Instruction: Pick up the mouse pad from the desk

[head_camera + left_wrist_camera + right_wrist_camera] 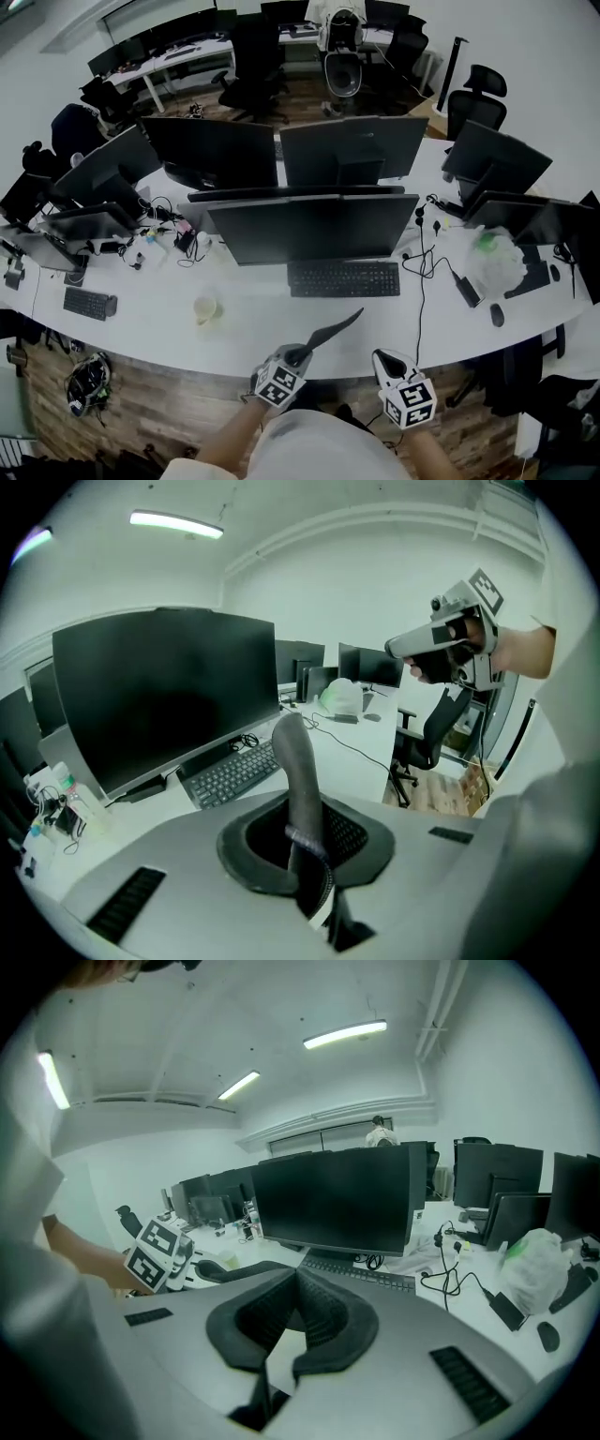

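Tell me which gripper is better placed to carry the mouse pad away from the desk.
Left, probably. The left gripper is shut on the mouse pad, which hangs clear of the desk. The right gripper is shut on nothing, beside it.

— Surfaces and floor?
— One long white table, curved, carries rows of dark monitors and a black keyboard. The floor is wood-pattern plank.
— Seating, walls, lighting?
— Black office chairs stand beyond it, and a second white table sits near the far wall. The walls are plain white. The ceiling strip lights are lit.
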Demonstrator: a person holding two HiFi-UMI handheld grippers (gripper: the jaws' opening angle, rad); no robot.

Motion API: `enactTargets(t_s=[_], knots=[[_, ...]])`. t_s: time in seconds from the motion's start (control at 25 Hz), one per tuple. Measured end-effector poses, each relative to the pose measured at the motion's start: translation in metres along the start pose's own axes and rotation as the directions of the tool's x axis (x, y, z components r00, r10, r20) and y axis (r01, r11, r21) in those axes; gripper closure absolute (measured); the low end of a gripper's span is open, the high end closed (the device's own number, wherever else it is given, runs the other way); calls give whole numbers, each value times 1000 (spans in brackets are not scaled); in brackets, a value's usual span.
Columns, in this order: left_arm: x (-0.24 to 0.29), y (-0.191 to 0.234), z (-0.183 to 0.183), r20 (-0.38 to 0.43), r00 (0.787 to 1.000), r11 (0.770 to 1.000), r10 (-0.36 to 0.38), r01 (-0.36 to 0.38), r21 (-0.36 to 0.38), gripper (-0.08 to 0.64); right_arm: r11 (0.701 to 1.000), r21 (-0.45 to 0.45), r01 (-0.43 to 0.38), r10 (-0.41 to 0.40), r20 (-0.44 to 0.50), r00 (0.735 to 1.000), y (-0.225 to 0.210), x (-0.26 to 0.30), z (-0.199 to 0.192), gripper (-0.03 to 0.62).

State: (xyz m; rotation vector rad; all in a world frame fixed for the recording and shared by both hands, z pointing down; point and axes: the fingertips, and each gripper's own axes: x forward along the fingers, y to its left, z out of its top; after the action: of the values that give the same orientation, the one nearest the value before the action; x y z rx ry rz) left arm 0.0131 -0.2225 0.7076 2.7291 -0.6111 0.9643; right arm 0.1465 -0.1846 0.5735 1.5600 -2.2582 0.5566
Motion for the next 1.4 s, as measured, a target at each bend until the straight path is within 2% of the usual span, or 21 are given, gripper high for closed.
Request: enactTargets(t_s=[0.28,0.64,0.84,1.08,1.4], knots=[[-55,-41,35,65,993,992,98,-92,-85,517,997,-35,-65,66,40,997,0,-63,1,581],[-108,-92,56,139,963,963,233,-208,-169,517,984,-92,-155,163,95,982,6,-112,-8,581],[-143,-116,75,186,941,947,283,-244,-208,517,973,-137,-187,203,120,972,11,-133,-2,581],[-172,-133,75,219,921,930,323,-266,-254,517,966,-158,-207,227,127,966,17,-142,1,581],[-217,-134,68,260,902,924,345,-278,-261,517,953,-212,-215,246,135,960,49,-145,11,581]])
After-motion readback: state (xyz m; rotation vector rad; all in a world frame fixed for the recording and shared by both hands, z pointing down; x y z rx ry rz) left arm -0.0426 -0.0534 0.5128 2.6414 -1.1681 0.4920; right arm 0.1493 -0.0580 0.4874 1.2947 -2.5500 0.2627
